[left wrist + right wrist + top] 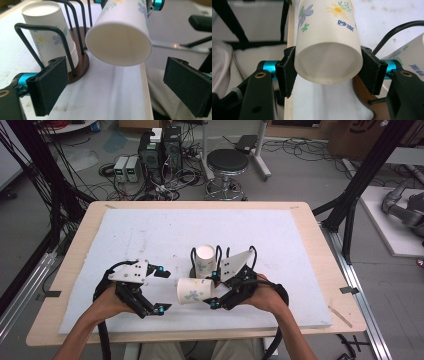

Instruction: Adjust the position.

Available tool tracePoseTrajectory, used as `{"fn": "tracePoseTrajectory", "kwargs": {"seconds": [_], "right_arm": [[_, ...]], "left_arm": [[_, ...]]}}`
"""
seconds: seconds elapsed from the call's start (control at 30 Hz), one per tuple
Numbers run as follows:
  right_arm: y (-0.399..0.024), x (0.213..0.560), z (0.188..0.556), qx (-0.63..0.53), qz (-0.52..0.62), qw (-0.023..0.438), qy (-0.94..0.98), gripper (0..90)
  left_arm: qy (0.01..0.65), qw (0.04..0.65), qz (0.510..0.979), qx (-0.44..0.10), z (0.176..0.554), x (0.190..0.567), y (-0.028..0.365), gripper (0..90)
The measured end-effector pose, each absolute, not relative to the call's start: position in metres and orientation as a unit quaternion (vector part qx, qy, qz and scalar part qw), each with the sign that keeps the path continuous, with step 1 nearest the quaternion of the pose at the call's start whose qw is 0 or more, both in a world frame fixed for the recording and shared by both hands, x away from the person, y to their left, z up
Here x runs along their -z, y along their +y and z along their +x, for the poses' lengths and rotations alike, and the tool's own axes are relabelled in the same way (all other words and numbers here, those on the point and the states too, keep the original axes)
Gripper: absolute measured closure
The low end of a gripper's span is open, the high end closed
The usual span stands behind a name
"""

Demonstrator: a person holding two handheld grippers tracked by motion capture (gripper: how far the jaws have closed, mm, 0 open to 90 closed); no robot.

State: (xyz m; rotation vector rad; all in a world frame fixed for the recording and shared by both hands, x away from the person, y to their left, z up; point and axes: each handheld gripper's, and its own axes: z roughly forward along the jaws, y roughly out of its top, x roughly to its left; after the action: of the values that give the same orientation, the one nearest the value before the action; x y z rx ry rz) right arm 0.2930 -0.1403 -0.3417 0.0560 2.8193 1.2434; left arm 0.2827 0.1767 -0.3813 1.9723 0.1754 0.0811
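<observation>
Here, your right gripper grasps the paper cup sideways; the left gripper waits with jaws released. Squeeze gently, keeping clear of the rack.

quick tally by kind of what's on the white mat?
Loose cup, held on its side in the right claw: 1
Cup stack: 1, cups in it too tight to count
Wire holder, brown base: 1
Total: 3
</observation>
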Motion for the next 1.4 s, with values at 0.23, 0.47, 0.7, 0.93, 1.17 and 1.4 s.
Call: {"fn": "tracePoseTrajectory", "kwargs": {"seconds": [0.23,0.47,0.7,0.93,1.17,1.4], "right_arm": [[-0.152,0.353,0.29,-0.448,0.032,0.022,0.893,37.6],[-0.156,0.365,0.289,-0.489,0.033,0.015,0.872,37.6],[-0.157,0.371,0.288,-0.52,0.029,0.008,0.854,37.6],[-0.158,0.376,0.288,-0.542,0.028,0.003,0.84,37.6],[-0.158,0.377,0.288,-0.552,0.025,0.006,0.834,37.6],[-0.156,0.378,0.288,-0.559,0.02,0.007,0.829,37.6]], "left_arm": [[0.087,0.594,0.799,-0.033,0.28,0.394,0.18,6.0],[0.083,0.626,0.774,-0.037,0.277,0.402,0.18,6.0],[0.082,0.644,0.759,-0.033,0.276,0.408,0.176,6.0],[0.077,0.663,0.744,-0.023,0.278,0.41,0.169,6.0],[0.074,0.673,0.736,-0.016,0.28,0.411,0.161,6.0],[0.071,0.689,0.721,-0.003,0.283,0.41,0.152,6.0]]}}
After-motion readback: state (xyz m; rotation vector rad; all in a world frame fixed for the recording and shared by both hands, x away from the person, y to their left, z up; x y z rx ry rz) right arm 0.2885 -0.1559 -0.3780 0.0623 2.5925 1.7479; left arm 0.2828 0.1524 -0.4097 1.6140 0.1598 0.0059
